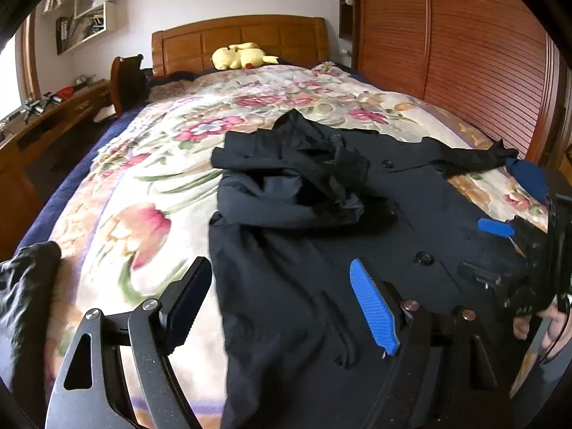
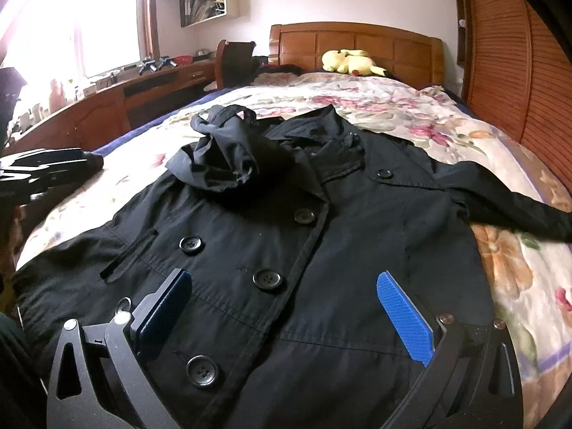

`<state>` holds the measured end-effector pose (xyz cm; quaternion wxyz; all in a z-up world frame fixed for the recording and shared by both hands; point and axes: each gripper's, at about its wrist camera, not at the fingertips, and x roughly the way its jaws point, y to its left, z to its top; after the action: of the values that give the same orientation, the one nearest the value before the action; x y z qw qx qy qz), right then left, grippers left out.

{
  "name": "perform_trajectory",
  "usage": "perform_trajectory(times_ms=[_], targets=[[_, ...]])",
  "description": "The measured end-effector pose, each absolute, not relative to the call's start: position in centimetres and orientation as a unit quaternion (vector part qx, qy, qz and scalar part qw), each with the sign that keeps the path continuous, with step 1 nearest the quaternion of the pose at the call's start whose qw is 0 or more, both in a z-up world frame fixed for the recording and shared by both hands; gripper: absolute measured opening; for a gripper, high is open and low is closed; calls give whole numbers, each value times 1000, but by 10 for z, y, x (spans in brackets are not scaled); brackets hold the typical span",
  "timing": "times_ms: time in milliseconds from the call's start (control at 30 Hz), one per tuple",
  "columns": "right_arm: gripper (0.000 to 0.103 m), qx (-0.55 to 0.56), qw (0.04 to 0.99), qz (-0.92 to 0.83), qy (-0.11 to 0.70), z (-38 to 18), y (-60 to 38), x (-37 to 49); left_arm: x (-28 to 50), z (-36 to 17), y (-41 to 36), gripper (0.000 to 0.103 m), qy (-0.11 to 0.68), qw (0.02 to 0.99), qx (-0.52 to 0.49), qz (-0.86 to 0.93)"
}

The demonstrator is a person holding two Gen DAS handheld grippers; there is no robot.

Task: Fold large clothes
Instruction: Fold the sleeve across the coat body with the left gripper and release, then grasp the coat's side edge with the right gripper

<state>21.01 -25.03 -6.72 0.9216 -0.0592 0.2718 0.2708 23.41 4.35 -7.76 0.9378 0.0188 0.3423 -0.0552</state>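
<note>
- Left wrist view: the left gripper (image 1: 282, 304) stood wide open with nothing between its jaws, over the coat's near left edge. The black coat (image 1: 304, 250) lay front-up on the floral blanket (image 1: 118, 186); one sleeve (image 1: 311, 171) was bunched across the chest at about 12 o'clock from the gripper. The right gripper (image 1: 511, 196) showed at 3 o'clock over the coat's far side, seemingly parted.
- For a clean fold, the heaped sleeve probably wanted flattening first, then the left edge pinched through one layer only.
- Right wrist view: the right gripper (image 2: 286, 307) was open and empty above the buttoned front (image 2: 266, 280). The other sleeve (image 2: 514, 207) trailed out to 2 o'clock.
- Around: a yellow plush toy (image 2: 352, 61) sat by the headboard (image 2: 357, 41) at 12 o'clock, well clear; a desk (image 2: 107, 107) stood at 10 o'clock. Only the crumpled sleeve seemed in the way.
</note>
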Motion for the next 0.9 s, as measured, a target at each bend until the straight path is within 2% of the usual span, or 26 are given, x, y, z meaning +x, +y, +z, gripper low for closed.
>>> perform_trajectory(times_ms=[500,833,900], targets=[[103,-73,916,281,277,-52,-232,214,200,-68,94,81,303,952,-29,-25],[102,-130,904,315,258,10,-167,269,196,-61,124,80,290,956,-38,-9],[99,-137,898,324,266,13,-147,289,195,-61,127,80,289,956,-41,-8]])
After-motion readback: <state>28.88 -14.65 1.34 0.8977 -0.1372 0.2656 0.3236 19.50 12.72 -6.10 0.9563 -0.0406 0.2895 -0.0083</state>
